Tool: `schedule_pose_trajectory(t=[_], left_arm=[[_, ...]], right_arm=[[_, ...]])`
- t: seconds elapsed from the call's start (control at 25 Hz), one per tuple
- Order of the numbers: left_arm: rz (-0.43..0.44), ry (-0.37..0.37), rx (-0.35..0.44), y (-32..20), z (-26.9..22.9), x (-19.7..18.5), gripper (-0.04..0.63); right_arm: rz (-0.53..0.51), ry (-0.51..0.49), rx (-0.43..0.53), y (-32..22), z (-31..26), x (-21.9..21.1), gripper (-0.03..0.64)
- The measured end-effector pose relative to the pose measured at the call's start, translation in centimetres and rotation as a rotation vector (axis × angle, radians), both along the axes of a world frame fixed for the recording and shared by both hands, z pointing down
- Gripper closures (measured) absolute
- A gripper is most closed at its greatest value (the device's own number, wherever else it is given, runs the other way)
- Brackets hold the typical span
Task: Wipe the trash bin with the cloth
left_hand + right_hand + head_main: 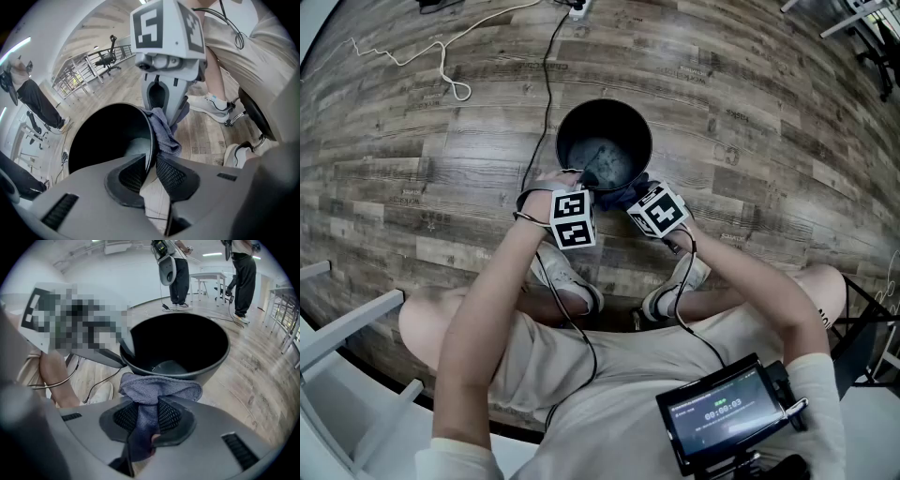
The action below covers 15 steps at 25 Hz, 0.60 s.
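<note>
two grippers: both met at the near rim of the trash bin (pixel 623 122), which stood on the floor (pixel 769 94).
left gripper (pixel 149 171): clamped on the trash bin's rim, apparently steadying it.
right gripper (pixel 147 416): closed on the cloth (pixel 159 387), which was bunched against the outside of that rim.
progress: wiping seemed under way at the rim; the inner wall and the far side looked left to do.

Place: I take this for an open office or lab workspace, not a home.
Floor: wood-look planks (pixel 750 112) run through the whole room.
Furniture: I see a swivel chair (pixel 108 56) by a railing (pixel 79 70), and a white table (pixel 208 275).
People: a person with gear (pixel 176 270) and a second person (pixel 244 277) stand at the far side.
Cables: a cord (pixel 442 61) trails loose over the floor.
Lighting: ceiling strip light (pixel 213 254).
</note>
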<state>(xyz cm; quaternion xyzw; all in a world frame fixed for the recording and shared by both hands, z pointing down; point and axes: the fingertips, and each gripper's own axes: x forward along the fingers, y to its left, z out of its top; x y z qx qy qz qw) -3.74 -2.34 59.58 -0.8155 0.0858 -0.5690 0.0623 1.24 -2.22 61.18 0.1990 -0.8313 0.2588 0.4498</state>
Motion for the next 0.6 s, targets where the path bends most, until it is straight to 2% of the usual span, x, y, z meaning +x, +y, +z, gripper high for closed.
schedule_pose_trajectory(t=[0.16,0.44,0.6], left_arm=[[0.03,-0.015,-0.007,-0.4,-0.1,0.0,0.52],[0.028,-0.011,-0.014,-0.5,-0.1,0.2,0.523],[-0.007,-0.003,-0.029,-0.4,-0.1,0.4,0.523]], right_arm=[[0.066,0.015,-0.016,-1.0,4.1,0.6,0.537],[0.183,0.083,0.021,-2.1,14.5,1.9,0.537],[0.181,0.146,0.036,-2.3,18.7,2.2,0.537]])
